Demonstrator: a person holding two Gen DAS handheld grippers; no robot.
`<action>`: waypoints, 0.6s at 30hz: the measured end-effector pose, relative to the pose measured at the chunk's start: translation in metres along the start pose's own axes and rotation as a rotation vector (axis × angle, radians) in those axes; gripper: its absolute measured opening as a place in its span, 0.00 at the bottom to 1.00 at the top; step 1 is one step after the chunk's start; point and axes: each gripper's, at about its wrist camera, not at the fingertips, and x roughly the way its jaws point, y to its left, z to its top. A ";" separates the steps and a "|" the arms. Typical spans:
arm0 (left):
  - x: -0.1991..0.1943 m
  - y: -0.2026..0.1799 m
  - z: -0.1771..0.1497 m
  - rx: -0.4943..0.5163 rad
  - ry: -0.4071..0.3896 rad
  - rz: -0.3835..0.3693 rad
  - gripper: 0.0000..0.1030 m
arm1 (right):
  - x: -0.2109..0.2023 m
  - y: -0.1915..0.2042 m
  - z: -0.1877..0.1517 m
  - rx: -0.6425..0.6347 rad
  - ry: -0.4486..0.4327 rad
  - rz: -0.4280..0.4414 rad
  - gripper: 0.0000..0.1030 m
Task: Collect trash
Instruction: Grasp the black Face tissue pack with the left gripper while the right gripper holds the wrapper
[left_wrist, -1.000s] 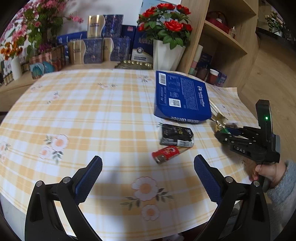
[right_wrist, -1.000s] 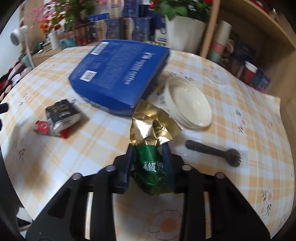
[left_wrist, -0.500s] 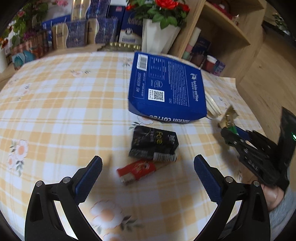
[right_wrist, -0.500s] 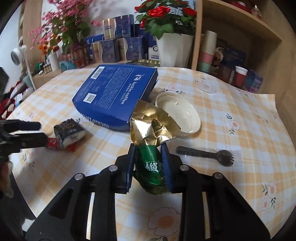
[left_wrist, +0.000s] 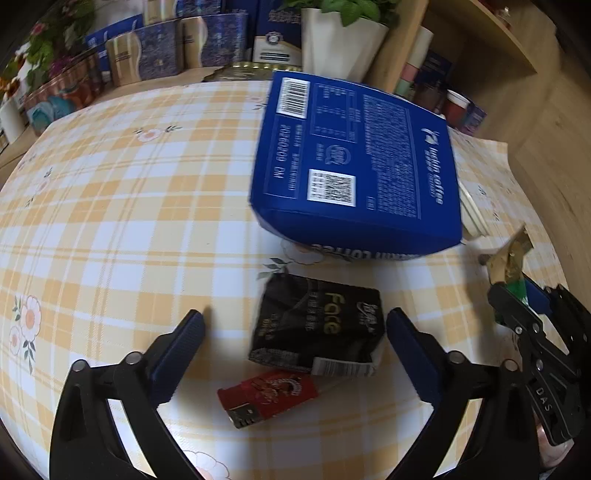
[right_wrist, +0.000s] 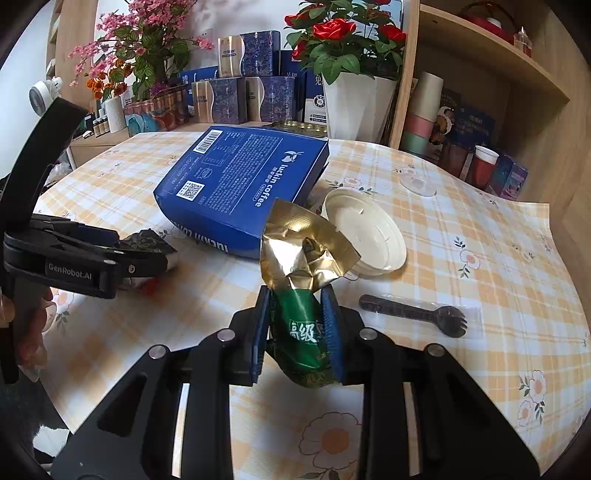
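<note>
My left gripper (left_wrist: 295, 325) is open, its fingers on either side of a crumpled black packet (left_wrist: 317, 328) lying on the checked tablecloth. A red wrapper (left_wrist: 267, 397) lies just in front of the packet. My right gripper (right_wrist: 297, 314) is shut on a green and gold foil wrapper (right_wrist: 303, 258) and holds it above the table; it also shows in the left wrist view (left_wrist: 511, 258) at the right. The left gripper shows in the right wrist view (right_wrist: 140, 251) at the left, over the black packet (right_wrist: 144, 240).
A large blue coffee box (left_wrist: 354, 166) lies behind the packet. A white lid (right_wrist: 364, 236) and a wrapped black spork (right_wrist: 417, 314) lie to the right. A white vase of roses (right_wrist: 356, 107), stacked boxes and a wooden shelf with cups stand at the back.
My left gripper has moved forward and lower, so the black packet now sits between its open fingers. My right gripper has lifted a little with the foil wrapper still held.
</note>
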 end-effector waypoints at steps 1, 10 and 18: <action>-0.001 -0.002 -0.001 0.020 -0.003 0.005 0.76 | 0.000 0.000 0.000 -0.001 0.000 0.000 0.30; -0.026 0.001 -0.005 0.061 -0.064 -0.031 0.57 | 0.000 -0.003 0.000 0.019 0.000 0.000 0.30; -0.087 0.011 -0.025 0.083 -0.144 -0.091 0.58 | -0.008 0.000 -0.001 0.016 -0.032 -0.056 0.30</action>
